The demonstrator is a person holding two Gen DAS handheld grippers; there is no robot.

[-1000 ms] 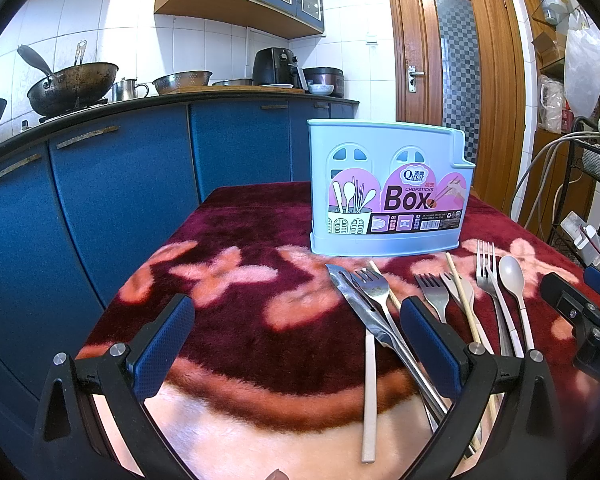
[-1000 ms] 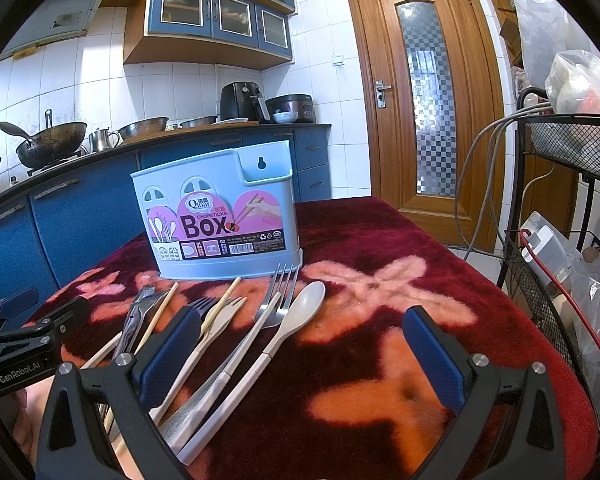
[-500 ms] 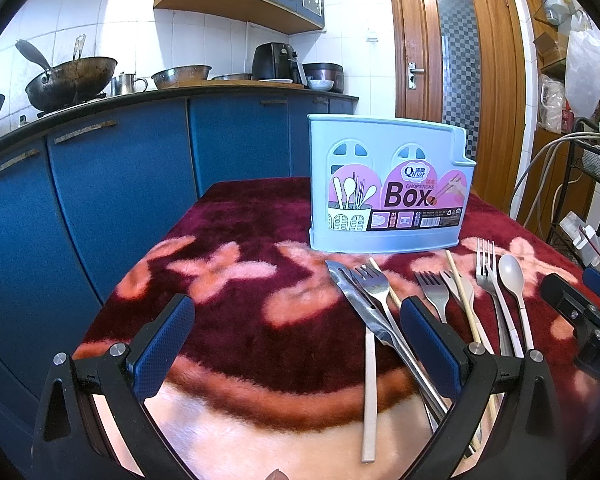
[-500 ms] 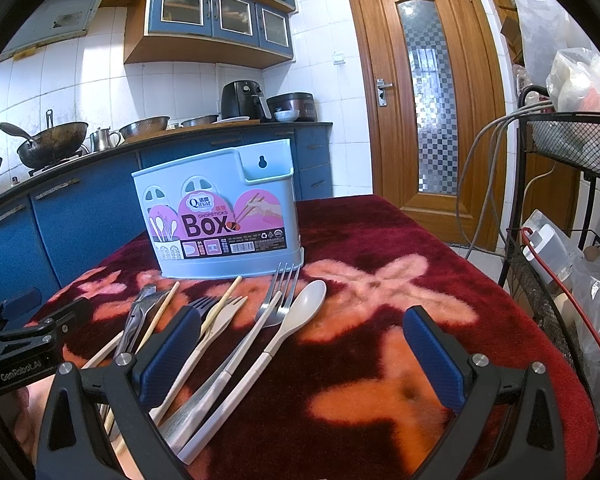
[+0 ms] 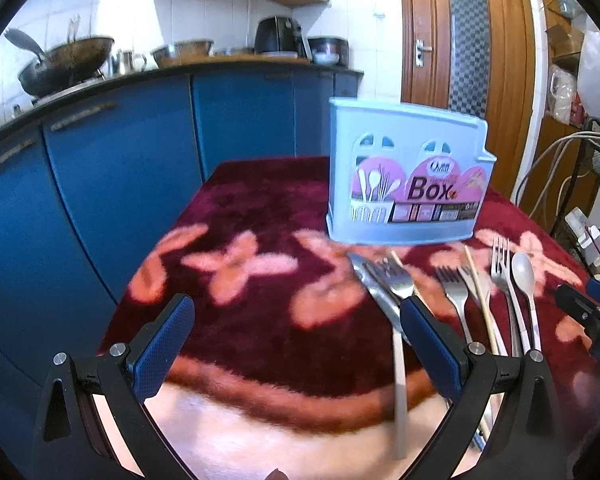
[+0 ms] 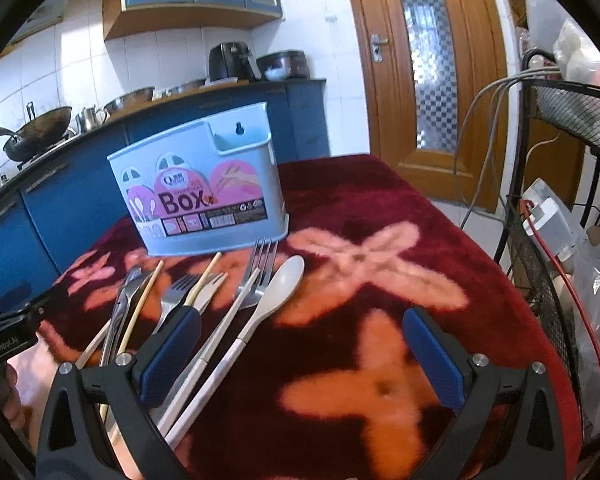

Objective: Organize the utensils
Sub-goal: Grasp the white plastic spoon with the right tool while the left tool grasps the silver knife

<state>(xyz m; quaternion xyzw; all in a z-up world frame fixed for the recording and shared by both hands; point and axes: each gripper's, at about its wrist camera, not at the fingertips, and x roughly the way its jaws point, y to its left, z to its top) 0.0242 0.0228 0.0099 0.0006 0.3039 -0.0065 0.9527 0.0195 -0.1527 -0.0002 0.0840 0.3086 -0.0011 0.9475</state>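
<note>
A light blue utensil box (image 5: 404,176) labelled "Box" stands upright on the red floral tablecloth (image 5: 260,216); it also shows in the right wrist view (image 6: 204,192). In front of it lie several utensils: forks (image 5: 456,292), a knife (image 5: 376,288), chopsticks (image 5: 480,292) and a white spoon (image 5: 523,276), also seen in the right wrist view (image 6: 280,284). My left gripper (image 5: 296,332) is open and empty, left of the pile. My right gripper (image 6: 300,340) is open and empty, its left finger (image 6: 172,348) over the handles.
Blue kitchen cabinets (image 5: 120,160) with a wok (image 5: 68,60) stand behind and left. A wooden door (image 6: 424,60) is at the back. A black wire rack (image 6: 560,208) with cables and bags stands close to the table's right edge.
Both grippers have risen and tilted down slightly; the box and utensils sit lower and closer in view. Nothing was picked up and the jaws stay open.
</note>
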